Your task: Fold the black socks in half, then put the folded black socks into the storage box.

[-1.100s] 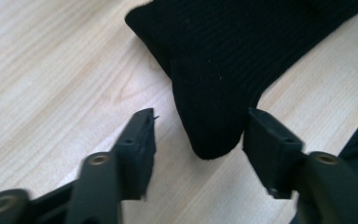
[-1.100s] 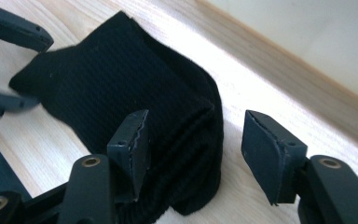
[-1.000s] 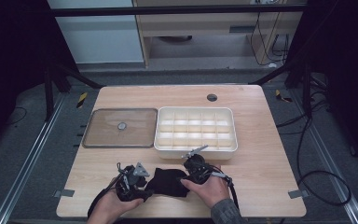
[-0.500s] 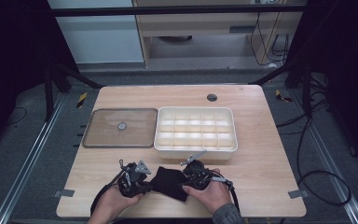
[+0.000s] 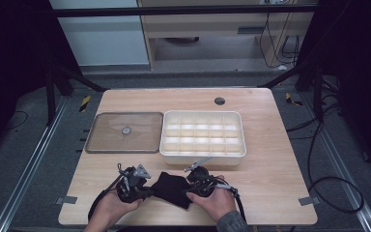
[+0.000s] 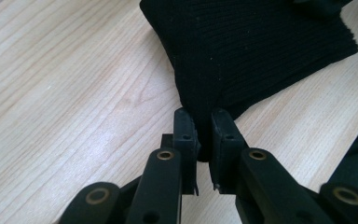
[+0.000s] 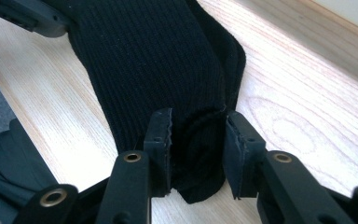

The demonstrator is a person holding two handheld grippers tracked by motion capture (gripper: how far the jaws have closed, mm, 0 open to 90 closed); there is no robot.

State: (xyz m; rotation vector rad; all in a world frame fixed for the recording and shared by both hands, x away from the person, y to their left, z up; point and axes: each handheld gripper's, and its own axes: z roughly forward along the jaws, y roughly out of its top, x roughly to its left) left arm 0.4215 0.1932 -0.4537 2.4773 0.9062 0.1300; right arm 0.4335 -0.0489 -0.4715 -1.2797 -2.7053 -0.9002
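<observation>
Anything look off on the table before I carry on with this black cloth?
Nothing stands out. The black knit cloth lies bunched between left gripper and right gripper, both clamped on it. The white divided tray and flat lid sit square.

Black ribbed sock (image 5: 173, 188), white tray (image 5: 203, 153), pale wood table (image 5: 270, 145).

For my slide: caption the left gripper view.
Left gripper pinches the edge of a black knit cloth lying on the wooden table.
</observation>
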